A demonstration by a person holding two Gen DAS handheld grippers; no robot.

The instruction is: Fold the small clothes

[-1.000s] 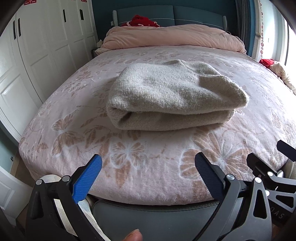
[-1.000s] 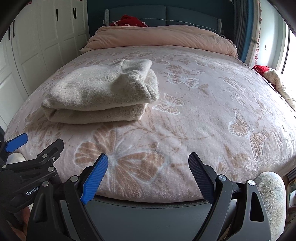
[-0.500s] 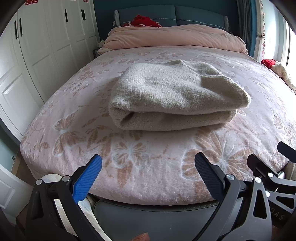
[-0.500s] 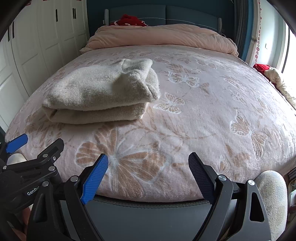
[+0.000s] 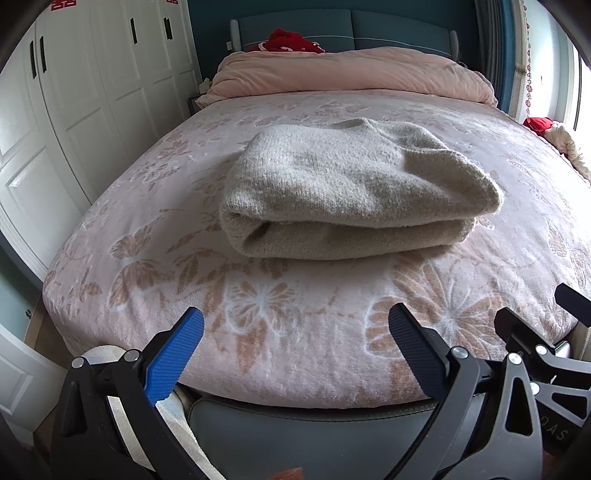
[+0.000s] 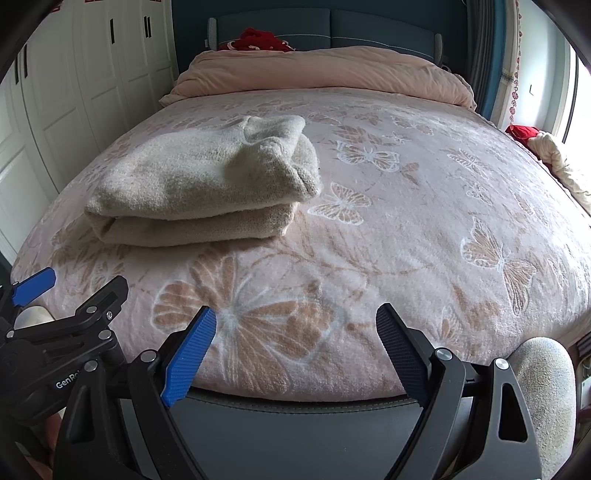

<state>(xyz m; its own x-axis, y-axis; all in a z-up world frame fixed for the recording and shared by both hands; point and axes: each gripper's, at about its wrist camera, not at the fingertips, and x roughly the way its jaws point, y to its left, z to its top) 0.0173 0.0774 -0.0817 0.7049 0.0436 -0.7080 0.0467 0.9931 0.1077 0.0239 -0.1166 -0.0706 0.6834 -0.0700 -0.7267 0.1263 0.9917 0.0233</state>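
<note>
A beige knitted sweater point(image 5: 351, 188) lies folded in a thick bundle on the pink butterfly-patterned bed cover point(image 5: 147, 229). It also shows in the right wrist view point(image 6: 207, 181), left of centre. My left gripper point(image 5: 295, 350) is open and empty, held back over the foot edge of the bed, well short of the sweater. My right gripper point(image 6: 295, 350) is open and empty, beside the left one, also at the foot edge. The left gripper point(image 6: 48, 321) shows at the lower left of the right wrist view.
A rolled pink duvet point(image 5: 351, 74) lies along the blue headboard point(image 5: 295, 26) with a red item point(image 5: 291, 40) on it. White wardrobe doors point(image 5: 92, 92) stand to the left. Clothes point(image 6: 546, 155) are heaped at the right edge. A dark padded bed frame point(image 6: 295, 410) runs below the grippers.
Both grippers have edged slightly forward and up toward the bed. The sweater has not moved, and both grippers stay open.
</note>
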